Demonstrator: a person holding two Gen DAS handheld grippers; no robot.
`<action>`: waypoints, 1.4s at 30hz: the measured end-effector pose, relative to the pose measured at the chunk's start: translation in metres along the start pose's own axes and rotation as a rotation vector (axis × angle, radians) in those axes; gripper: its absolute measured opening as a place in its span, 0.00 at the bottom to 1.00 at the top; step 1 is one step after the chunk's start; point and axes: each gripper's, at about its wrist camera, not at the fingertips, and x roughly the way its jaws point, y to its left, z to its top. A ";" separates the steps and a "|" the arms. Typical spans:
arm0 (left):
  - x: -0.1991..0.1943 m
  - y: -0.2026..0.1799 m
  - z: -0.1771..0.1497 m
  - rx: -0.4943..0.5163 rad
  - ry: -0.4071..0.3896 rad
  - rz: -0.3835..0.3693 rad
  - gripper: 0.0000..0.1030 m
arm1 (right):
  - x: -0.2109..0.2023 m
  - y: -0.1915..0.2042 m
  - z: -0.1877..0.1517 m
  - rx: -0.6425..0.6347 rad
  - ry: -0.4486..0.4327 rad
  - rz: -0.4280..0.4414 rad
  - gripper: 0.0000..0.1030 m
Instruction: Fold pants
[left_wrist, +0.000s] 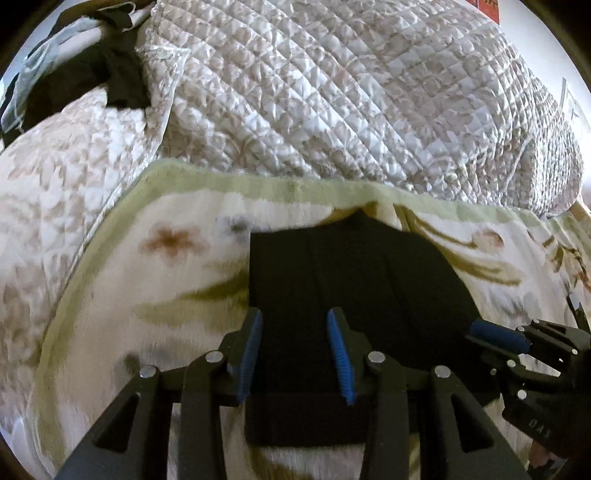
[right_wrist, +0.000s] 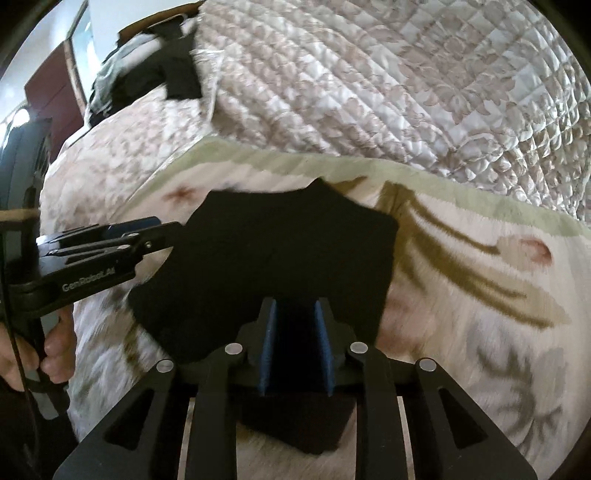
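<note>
The black pants (left_wrist: 351, 273), soft, light and floppy, lie folded on the blanket (left_wrist: 166, 280) below the quilt (left_wrist: 332, 92), best pinched at an edge, both hand-held grippers, left (left_wrist: 295, 349) and right (right_wrist: 295, 343), hovering unclenched over them.

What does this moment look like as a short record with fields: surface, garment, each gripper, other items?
surface: floral blanket on a bed, quilted cover behind it
garment: black pants, folded into a compact flat shape
left gripper: open, over the pants' near edge
right gripper: open, over the pants' near edge
other items: dark clothes pile at far left
</note>
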 end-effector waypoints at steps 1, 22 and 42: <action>0.001 0.000 -0.006 -0.003 0.014 0.003 0.39 | 0.000 0.003 -0.006 -0.006 0.004 0.000 0.21; -0.035 -0.011 -0.037 -0.032 0.060 0.041 0.41 | -0.037 0.008 -0.037 0.029 0.009 -0.029 0.34; -0.082 -0.025 -0.037 -0.049 0.029 0.031 0.41 | -0.062 0.012 -0.044 0.065 0.020 0.006 0.34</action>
